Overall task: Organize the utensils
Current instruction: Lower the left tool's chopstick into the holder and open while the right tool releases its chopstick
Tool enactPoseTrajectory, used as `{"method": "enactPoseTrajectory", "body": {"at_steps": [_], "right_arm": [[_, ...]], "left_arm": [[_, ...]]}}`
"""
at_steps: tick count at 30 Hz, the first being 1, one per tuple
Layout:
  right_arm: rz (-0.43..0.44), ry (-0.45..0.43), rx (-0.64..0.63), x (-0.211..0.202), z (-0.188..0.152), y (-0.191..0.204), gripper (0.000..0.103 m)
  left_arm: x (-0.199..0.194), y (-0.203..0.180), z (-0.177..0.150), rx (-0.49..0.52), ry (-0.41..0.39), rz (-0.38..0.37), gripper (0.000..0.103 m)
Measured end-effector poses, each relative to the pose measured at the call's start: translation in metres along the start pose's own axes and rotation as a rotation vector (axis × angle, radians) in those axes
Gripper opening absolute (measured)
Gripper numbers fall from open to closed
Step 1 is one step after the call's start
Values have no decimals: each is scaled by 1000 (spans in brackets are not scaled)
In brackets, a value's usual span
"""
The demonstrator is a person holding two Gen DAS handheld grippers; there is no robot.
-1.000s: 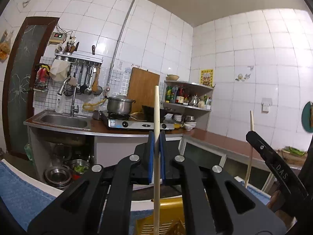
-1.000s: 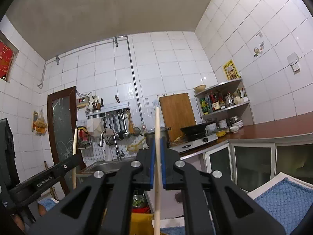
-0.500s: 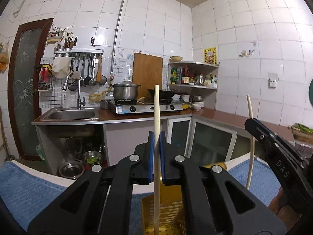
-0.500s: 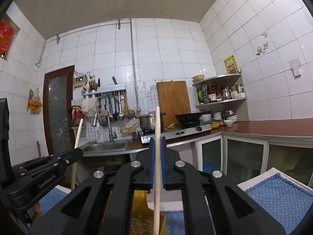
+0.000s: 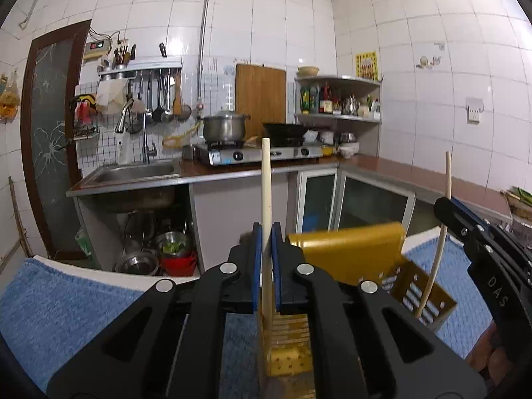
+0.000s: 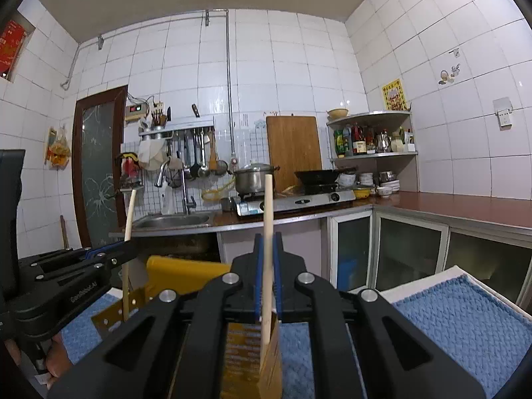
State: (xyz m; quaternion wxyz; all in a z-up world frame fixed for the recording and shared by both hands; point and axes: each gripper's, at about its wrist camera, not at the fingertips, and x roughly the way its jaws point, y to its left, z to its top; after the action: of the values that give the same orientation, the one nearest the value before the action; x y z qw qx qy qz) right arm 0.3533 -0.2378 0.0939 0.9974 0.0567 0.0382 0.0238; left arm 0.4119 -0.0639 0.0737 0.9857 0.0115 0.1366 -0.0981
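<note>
My left gripper (image 5: 266,232) is shut on a pale wooden chopstick (image 5: 266,183) that stands upright, its lower end inside a yellow perforated utensil holder (image 5: 349,256). At the right edge of the left wrist view, my right gripper (image 5: 444,204) grips a second chopstick (image 5: 447,179) that reaches down into the same holder. In the right wrist view, that right gripper (image 6: 267,242) is shut on its chopstick (image 6: 268,206), whose lower end is at the holder (image 6: 186,272). The left gripper (image 6: 129,247) shows at the left with its chopstick (image 6: 129,212).
The holder stands on a blue towel (image 5: 66,299) over a white table; the towel (image 6: 449,316) also spreads to the right. Behind are a kitchen counter (image 5: 232,173) with a sink, a gas stove (image 5: 259,153) and pots, and glass cabinet doors (image 6: 409,256).
Both grippers have sunk with their chopsticks. The yellow holder has come up into view and the chopsticks' lower ends now reach into it.
</note>
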Motion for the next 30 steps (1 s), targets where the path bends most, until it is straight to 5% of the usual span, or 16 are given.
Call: {"method": "enactPoseTrajectory", "body": {"at_steps": [11, 14, 16, 20, 24, 30], "right_arm": [[22, 163, 38, -5, -3, -7, 7], [21, 213, 62, -12, 4, -12, 18], [13, 211, 69, -22, 9, -15, 49], [0, 231, 54, -42, 18, -17, 50], [-16, 284, 53, -66, 19, -18, 63], [-50, 375, 66, -95, -2, -15, 66]], "left_arm": [[-24, 3, -8, -2, 114, -10, 15], [-44, 7, -1, -3, 116, 4, 37], [-59, 12, 3, -18, 116, 7, 66], [-85, 25, 5, -44, 139, 20, 80], [-107, 39, -2, -80, 176, 34, 94], [-129, 45, -29, -75, 272, 50, 97]]}}
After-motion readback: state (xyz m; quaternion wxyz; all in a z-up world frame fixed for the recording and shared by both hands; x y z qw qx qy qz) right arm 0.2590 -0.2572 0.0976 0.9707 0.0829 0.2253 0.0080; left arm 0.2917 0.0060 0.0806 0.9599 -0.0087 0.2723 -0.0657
